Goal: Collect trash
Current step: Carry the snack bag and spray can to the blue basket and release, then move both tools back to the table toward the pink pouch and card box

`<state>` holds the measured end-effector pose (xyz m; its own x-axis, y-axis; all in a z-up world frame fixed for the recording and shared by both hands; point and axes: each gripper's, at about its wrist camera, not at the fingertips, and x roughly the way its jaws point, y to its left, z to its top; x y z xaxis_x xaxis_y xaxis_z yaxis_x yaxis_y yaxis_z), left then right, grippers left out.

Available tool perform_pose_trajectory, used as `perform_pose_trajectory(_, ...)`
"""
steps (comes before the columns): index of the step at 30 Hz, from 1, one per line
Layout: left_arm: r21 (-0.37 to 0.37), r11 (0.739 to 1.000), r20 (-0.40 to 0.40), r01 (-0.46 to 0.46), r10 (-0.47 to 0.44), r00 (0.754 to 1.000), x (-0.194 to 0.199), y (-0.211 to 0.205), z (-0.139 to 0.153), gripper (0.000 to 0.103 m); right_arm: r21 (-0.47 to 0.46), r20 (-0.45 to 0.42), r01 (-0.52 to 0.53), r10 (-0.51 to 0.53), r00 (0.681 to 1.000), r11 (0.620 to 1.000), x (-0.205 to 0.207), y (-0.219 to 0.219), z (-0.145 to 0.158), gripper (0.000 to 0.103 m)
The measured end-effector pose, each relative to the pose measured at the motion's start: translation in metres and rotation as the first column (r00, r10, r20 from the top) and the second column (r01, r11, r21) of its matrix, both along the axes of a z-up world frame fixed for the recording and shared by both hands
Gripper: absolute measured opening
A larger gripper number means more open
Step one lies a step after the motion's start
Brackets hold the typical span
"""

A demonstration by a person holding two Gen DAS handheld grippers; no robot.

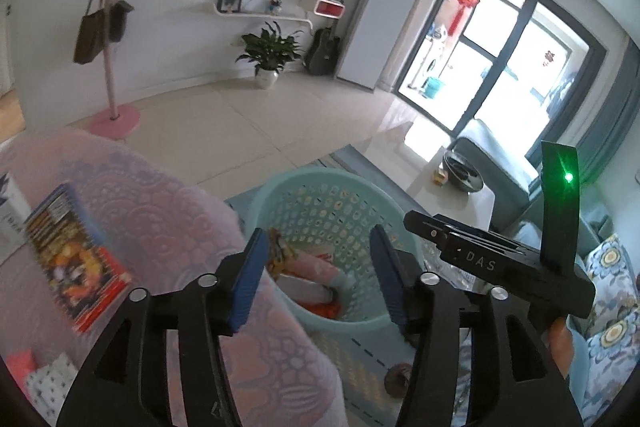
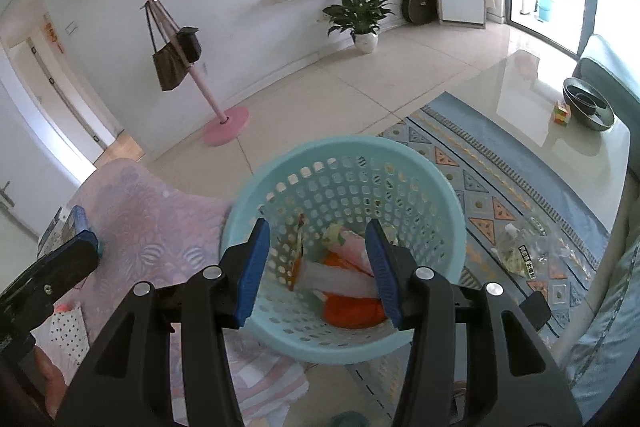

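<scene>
Both grippers hang over the pale blue perforated basket, which stands on the patterned rug just beside the lilac-covered seat.

Left gripper: jaws apart, nothing between the pads. Right gripper: jaws apart too, pads empty, pointing down into the basket mouth.

Basket contents: an orange crumpled piece at the bottom, a white wrapper over it, a pink-and-white packet against the near wall, and a thin printed wrapper standing on edge at the left inner wall. Roughly a quarter full, by my estimate.

Trash not yet collected: a clear plastic wrapper with a black label lies on the rug near its sofa-side edge, well apart from the basket. A colourful flat packet rests on the seat cover near its left edge; whether it counts as trash I cannot tell.

Risks, as I judge them:
- The clear wrapper is thin and flat on pile; pads may pinch rug or slip off it.
- The basket looks light; a knock on its rim could tip it and spill the contents.
- The two grippers hang close together; crossing reaches could collide.
</scene>
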<state>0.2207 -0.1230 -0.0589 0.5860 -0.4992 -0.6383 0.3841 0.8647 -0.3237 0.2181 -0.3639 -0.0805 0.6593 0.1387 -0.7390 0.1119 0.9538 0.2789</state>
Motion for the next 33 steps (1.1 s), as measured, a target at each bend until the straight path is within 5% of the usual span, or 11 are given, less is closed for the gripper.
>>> perform_pose_trajectory(10, -0.049, 0.988, 0.077, -0.148, 0.152, 0.985, -0.045, 0.072, 0.029, 0.057, -0.009, 0.099, -0.166, 0.166, 0.981, 0.986, -0.011, 0.071, 0.040, 0.047)
perform_pose_trajectory(18, -0.081, 0.931, 0.103, -0.356, 0.363, 0.926, -0.087, 0.159, 0.046, 0.061, -0.075, 0.146, -0.343, 0.350, 0.925, 0.936, -0.013, 0.159, 0.053, 0.060)
perform_pose_trajectory(26, -0.063, 0.864, -0.001, -0.500, 0.501, 0.865, -0.104, 0.227, 0.012, 0.061, -0.112, 0.215, -0.424, 0.438, 0.873, 0.899, -0.007, 0.221, 0.042, 0.082)
perform_pose_trajectory(33, -0.052, 0.876, -0.108, -0.479, 0.472, 0.875, -0.092, 0.233, -0.029, 0.061, -0.151, 0.166, -0.417, 0.439, 0.883, 0.896, 0.012, 0.245, 0.011, 0.084)
